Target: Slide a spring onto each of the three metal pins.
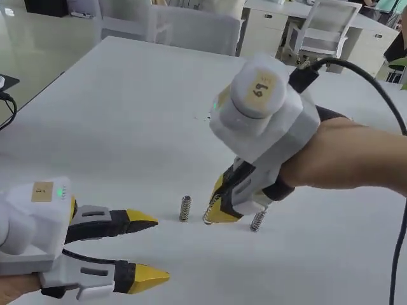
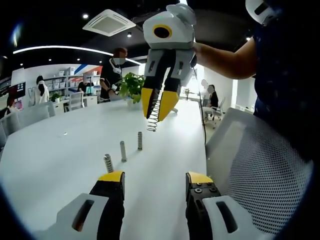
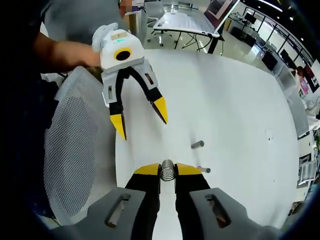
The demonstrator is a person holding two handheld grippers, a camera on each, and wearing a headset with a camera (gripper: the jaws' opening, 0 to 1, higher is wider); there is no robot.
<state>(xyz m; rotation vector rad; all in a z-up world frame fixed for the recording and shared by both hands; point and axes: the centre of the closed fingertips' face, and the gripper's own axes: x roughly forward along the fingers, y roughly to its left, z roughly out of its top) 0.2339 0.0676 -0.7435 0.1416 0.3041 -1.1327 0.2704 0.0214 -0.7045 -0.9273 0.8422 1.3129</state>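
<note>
Three upright metal pins stand in a row on the white table. In the left gripper view the near pin and the far pin each carry a spring, and the middle pin is bare. My right gripper is shut on a spring, which hangs tilted just above the row between the two sprung pins. That spring sits between its shut yellow tips. My left gripper stands open and holds nothing, left of the pins.
A grey mesh chair back is close by the table edge. A black cable trails from the right gripper. Office chairs and desks stand beyond the table's far end, and people stand in the background.
</note>
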